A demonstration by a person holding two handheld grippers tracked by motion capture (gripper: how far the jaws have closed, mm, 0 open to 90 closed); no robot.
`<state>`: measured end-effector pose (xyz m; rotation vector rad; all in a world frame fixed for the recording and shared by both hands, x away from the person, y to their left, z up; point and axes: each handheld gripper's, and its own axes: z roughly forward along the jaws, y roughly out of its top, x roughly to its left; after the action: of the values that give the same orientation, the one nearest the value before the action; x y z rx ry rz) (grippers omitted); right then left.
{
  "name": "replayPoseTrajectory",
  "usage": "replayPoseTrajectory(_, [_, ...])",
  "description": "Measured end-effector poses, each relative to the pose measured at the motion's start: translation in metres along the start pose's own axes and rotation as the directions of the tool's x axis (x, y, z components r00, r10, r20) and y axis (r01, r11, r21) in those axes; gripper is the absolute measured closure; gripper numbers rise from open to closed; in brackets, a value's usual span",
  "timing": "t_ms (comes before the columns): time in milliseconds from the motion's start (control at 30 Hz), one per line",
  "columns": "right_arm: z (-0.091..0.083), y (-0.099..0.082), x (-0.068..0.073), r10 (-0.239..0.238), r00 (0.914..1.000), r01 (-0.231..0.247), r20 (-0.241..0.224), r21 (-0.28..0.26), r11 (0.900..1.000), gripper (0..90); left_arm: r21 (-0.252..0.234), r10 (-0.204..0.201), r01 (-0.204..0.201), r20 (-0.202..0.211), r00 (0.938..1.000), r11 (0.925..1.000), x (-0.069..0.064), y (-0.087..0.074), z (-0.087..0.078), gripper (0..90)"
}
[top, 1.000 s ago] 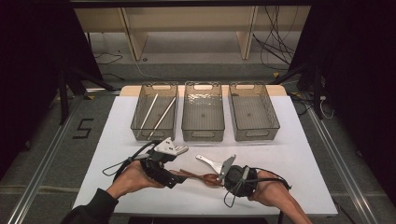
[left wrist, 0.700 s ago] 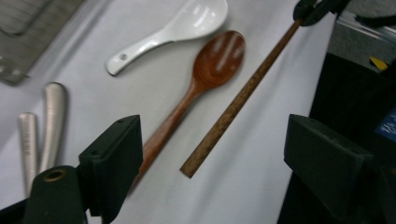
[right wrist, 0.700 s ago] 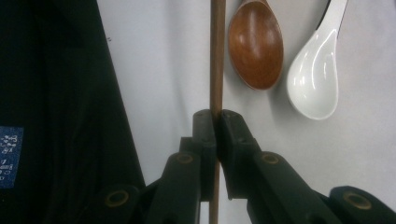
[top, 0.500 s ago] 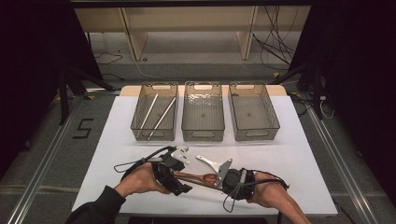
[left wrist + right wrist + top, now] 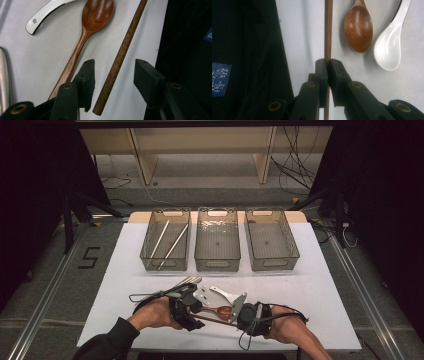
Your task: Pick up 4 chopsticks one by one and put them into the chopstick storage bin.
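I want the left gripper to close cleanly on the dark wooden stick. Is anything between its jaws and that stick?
Nothing visible. The left gripper has just been closing, and the wooden stick lies alone in the gap between its jaws. The wooden spoon lies outside one jaw. The right gripper clamps the stick's other end.

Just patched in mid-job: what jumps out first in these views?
The two grippers meet at the table's near edge over one dark wooden stick: the right gripper is shut on it, while the left gripper straddles its other end, jaws just closing but not yet touching. Beside it lie a wooden spoon and a white spoon. Farther back stand three clear bins; the left bin holds two pale sticks.
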<state>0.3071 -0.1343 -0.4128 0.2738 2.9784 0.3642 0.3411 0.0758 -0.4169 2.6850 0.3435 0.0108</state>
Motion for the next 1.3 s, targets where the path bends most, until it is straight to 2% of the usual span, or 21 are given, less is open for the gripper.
replayPoseTrajectory(167, [0.0, 0.001, 0.001, -0.007, 1.0, 0.007, -0.006, 0.002, 1.0, 85.6, 0.001, 0.014, -0.014, 0.014, 0.9998, 0.9999, 0.0, 0.0, 0.0, 59.1])
replayPoseTrajectory(267, [0.0, 0.001, 0.001, -0.012, 0.9999, 0.012, -0.007, 0.001, 0.9999, 85.6, 0.024, 0.046, -0.047, 0.022, 0.9987, 0.9986, -0.001, 0.0, 0.002, 64.5])
replayPoseTrajectory(433, [0.0, 0.001, 0.002, -0.032, 0.9994, 0.032, -0.013, 0.003, 0.9995, 85.5, 0.028, 0.074, -0.075, 0.026, 0.9969, 0.9968, -0.004, 0.0, 0.002, 73.5])
replayPoseTrajectory(500, [0.0, 0.001, 0.002, -0.046, 0.9988, 0.046, -0.015, 0.0, 0.9989, 85.5, 0.034, 0.095, -0.096, 0.032, 0.995, 0.9948, -0.003, 0.0, 0.001, 75.1])
replayPoseTrajectory(600, [0.0, 0.001, 0.004, -0.045, 0.9989, 0.045, -0.008, -0.006, 0.999, 85.5, 0.037, 0.106, -0.108, 0.049, 0.9932, 0.9935, -0.005, -0.001, 0.001, 76.9])
replayPoseTrajectory(667, [-0.001, 0.001, 0.003, -0.061, 0.9981, 0.061, -0.008, -0.006, 0.9981, 85.5, 0.049, 0.133, -0.136, 0.062, 0.9893, 0.9896, -0.007, -0.001, 0.002, 78.6])
replayPoseTrajectory(833, [-0.004, -0.001, 0.004, -0.061, 0.9981, 0.061, 0.005, -0.022, 0.9979, 83.9, 0.041, 0.164, -0.17, 0.109, 0.9803, 0.9846, -0.009, -0.002, 0.002, 82.3])
replayPoseTrajectory(867, [-0.004, -0.001, 0.003, -0.064, 0.9979, 0.064, 0.008, -0.023, 0.9977, 83.2, 0.036, 0.162, -0.167, 0.111, 0.9805, 0.9854, -0.01, -0.002, 0.002, 82.8])
replayPoseTrajectory(967, [-0.007, -0.004, -0.001, -0.039, 0.9992, 0.039, 0.006, -0.042, 0.9983, 81.4, 0.021, 0.151, -0.155, 0.11, 0.9823, 0.9877, -0.008, -0.002, 0.0, 83.1])
replayPoseTrajectory(1033, [-0.012, -0.006, -0.004, 0.01, 0.9998, -0.009, 0.019, -0.06, 0.9982, 75.8, 0.014, 0.134, -0.136, 0.098, 0.9861, 0.9906, -0.005, -0.004, -0.001, 83.2])
replayPoseTrajectory(1100, [-0.017, -0.009, -0.008, 0.04, 0.9986, -0.037, 0.036, -0.08, 0.9961, 68.2, 0.01, 0.12, -0.121, 0.089, 0.9888, 0.9926, -0.001, -0.007, -0.003, 83.3])
replayPoseTrajectory(1133, [-0.02, -0.012, -0.011, 0.069, 0.9964, -0.064, 0.049, -0.101, 0.9928, 66.5, 0.007, 0.113, -0.114, 0.087, 0.9898, 0.9935, 0.001, -0.008, -0.004, 83.2])
replayPoseTrajectory(1167, [-0.023, -0.014, -0.013, 0.105, 0.9935, -0.099, 0.043, -0.111, 0.9889, 63.6, 0.005, 0.108, -0.109, 0.081, 0.9908, 0.994, 0.003, -0.009, -0.005, 83.2])
replayPoseTrajectory(1300, [-0.028, -0.02, -0.021, 0.184, 0.981, -0.172, 0.062, -0.165, 0.9713, 53.7, 0.005, 0.074, -0.075, 0.048, 0.9961, 0.9972, 0.008, -0.011, -0.007, 83.3])
